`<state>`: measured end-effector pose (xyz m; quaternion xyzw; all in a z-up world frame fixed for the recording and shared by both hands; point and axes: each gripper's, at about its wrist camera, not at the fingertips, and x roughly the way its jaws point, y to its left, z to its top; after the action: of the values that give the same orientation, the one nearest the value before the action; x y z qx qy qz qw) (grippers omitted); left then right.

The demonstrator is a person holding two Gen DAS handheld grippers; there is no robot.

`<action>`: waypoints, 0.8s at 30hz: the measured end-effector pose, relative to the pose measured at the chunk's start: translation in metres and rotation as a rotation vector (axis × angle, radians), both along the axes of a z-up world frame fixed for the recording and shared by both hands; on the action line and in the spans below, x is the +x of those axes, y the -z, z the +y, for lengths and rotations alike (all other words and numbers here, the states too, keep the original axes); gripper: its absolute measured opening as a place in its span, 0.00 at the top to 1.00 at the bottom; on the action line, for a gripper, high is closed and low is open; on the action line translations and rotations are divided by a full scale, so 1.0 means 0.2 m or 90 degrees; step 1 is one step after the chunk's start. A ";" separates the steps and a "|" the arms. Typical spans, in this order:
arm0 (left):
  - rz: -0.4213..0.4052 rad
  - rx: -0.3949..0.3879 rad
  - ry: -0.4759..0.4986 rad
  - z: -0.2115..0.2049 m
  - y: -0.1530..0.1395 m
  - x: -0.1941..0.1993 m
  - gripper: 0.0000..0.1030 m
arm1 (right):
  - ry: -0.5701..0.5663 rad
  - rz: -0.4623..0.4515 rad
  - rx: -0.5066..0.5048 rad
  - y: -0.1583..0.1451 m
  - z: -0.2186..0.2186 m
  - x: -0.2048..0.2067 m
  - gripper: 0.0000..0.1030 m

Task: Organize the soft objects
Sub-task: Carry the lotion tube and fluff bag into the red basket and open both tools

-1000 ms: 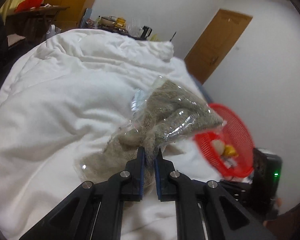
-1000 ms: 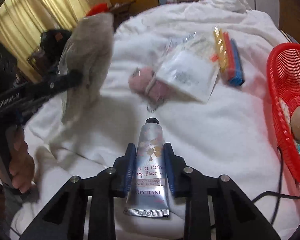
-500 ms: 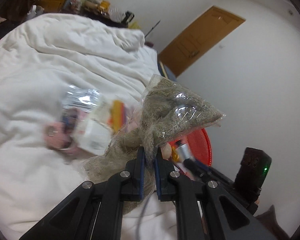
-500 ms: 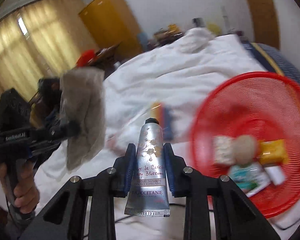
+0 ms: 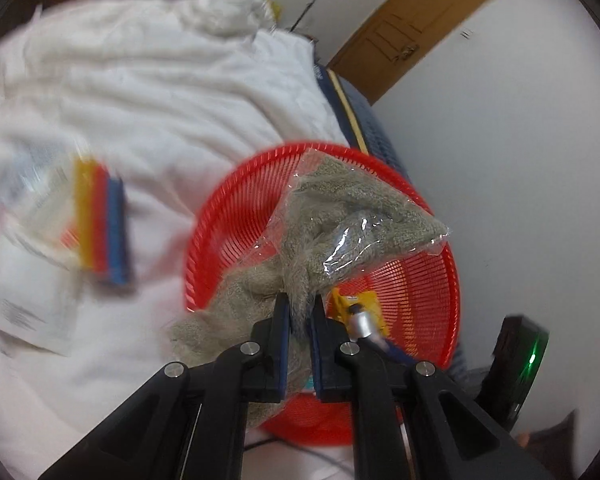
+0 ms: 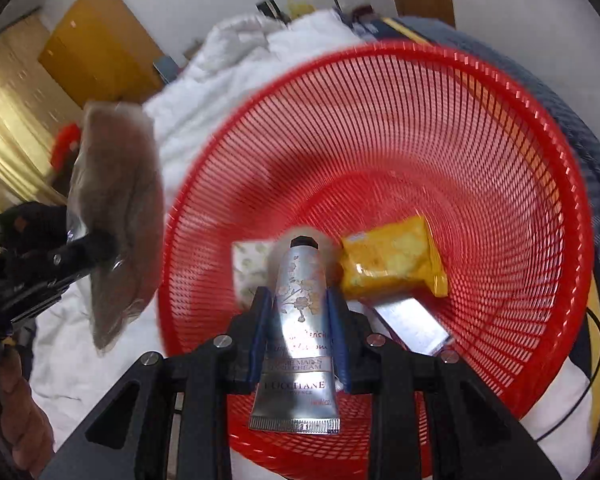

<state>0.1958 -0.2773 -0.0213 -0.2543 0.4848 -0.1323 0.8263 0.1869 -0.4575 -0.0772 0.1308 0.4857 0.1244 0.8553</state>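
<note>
Right wrist view has the right claw [image 6: 298,312] clenched on a silver tube [image 6: 300,320], cap forward, poised over the red basket [image 6: 380,120], where a yellow pack [image 6: 396,264] and other small items already lie. Off to its left, the left claw [image 5: 299,312] grips a bagged grey cloth [image 5: 340,216] above the basket's near rim. To my eye, each should come down low over the middle before letting go, one at a time, so the floppy bag doesn't catch the rim or slide off. The basket sits on a bed under a rumpled white duvet [image 5: 160,80], with coloured bars [image 5: 100,224] lying nearby; a brown door [image 5: 412,28] and white walls stand beyond.
</note>
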 end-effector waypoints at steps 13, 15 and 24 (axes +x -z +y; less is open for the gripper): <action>0.034 -0.023 -0.007 -0.11 0.14 0.10 0.93 | -0.024 0.050 -0.098 0.11 0.05 0.02 0.73; 0.027 -0.028 -0.012 -0.11 0.12 0.11 0.93 | -0.021 0.047 -0.097 0.10 0.05 0.03 0.73; 0.059 -0.043 -0.044 -0.13 0.25 0.16 0.93 | -0.028 0.045 -0.093 0.09 0.05 0.01 0.73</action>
<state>0.2280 -0.3037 -0.0712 -0.3047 0.5088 -0.1079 0.7979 0.1890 -0.4477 -0.0958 0.0619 0.5258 0.1025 0.8421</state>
